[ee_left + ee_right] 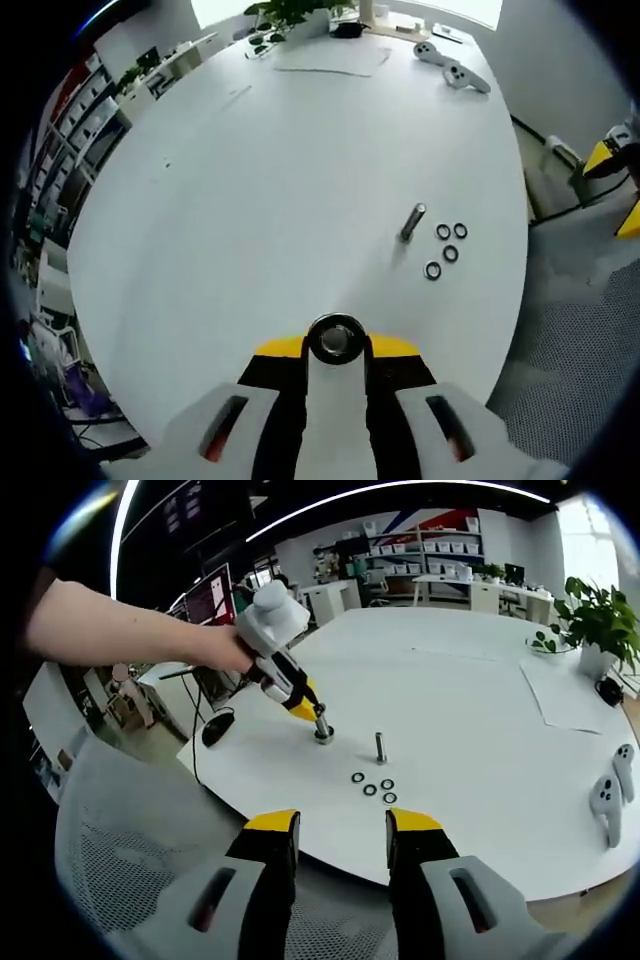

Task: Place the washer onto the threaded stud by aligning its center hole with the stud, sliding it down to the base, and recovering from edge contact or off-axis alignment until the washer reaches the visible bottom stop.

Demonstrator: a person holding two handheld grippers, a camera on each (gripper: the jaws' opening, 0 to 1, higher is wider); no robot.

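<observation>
A short metal stud stands upright on the white table. Several small black washers lie flat just beside it. My left gripper is shut on a second metal stud-like post, whose lower end rests on the table to the left of the free stud. My right gripper is open with nothing between its jaws. It hovers at the near table edge, short of the washers.
Two white handheld controllers lie at one table end. A potted plant and a paper sheet sit further off. A mesh chair stands below the near edge.
</observation>
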